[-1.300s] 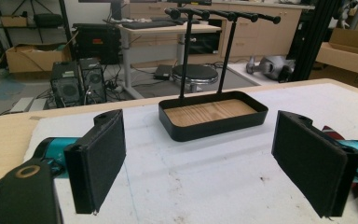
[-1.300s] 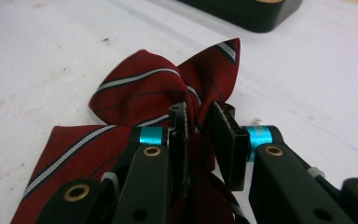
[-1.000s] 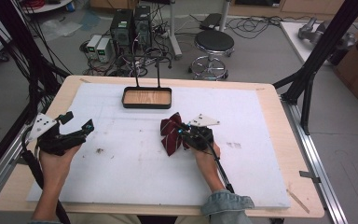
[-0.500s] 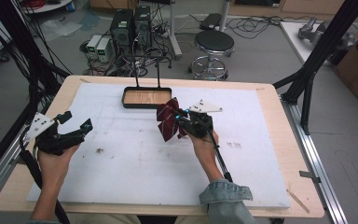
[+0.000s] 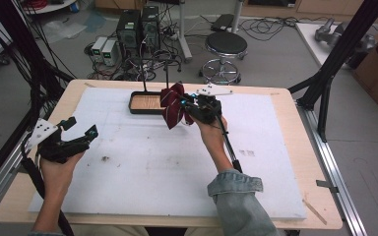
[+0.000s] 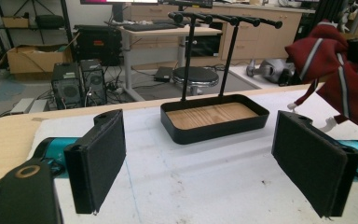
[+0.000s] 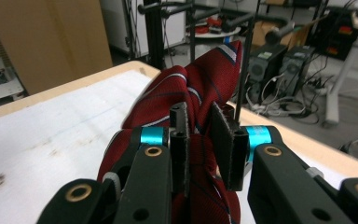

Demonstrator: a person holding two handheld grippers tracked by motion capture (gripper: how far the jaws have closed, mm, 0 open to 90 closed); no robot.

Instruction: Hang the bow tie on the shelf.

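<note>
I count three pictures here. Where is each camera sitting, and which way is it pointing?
High view: above the person's side, looking forward and down on the table; both forearms, left gripper and right gripper show.
Left gripper view: rides the left gripper, looking between its parted jaws at the black stand.
Right gripper view: rides the right gripper, jaws closed on the red tie.
Shared: the tie and the stand show in all three views.

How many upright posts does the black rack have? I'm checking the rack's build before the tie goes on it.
2. Both rise from the wooden-floored tray: the left post and the right post, each carrying a horizontal bar. The right tool holds the red striped tie beside them.
</note>
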